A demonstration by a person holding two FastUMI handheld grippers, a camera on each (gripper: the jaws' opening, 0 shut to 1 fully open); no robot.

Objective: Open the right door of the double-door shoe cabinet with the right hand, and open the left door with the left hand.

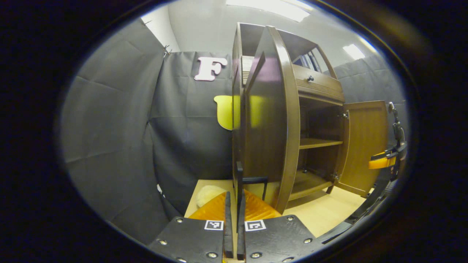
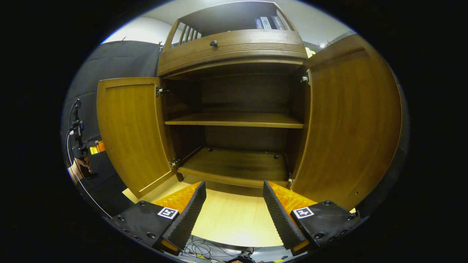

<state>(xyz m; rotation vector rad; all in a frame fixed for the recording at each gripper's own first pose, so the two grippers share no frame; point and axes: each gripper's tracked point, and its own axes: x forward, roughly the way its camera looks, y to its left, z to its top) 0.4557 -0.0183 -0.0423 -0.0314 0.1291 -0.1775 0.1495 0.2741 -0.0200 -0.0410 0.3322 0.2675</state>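
Left tool (image 1: 234,204): two fingers (image 1: 227,219) close together, only thin gap between, clamped on dark handle (image 1: 252,179) of door edge, pointing forward and level. Right tool (image 2: 234,208): fingers (image 2: 190,212) spread wide apart, nothing between them, held low, pointing forward. In right gripper view, left tool at far left, hand (image 2: 85,162) behind it.
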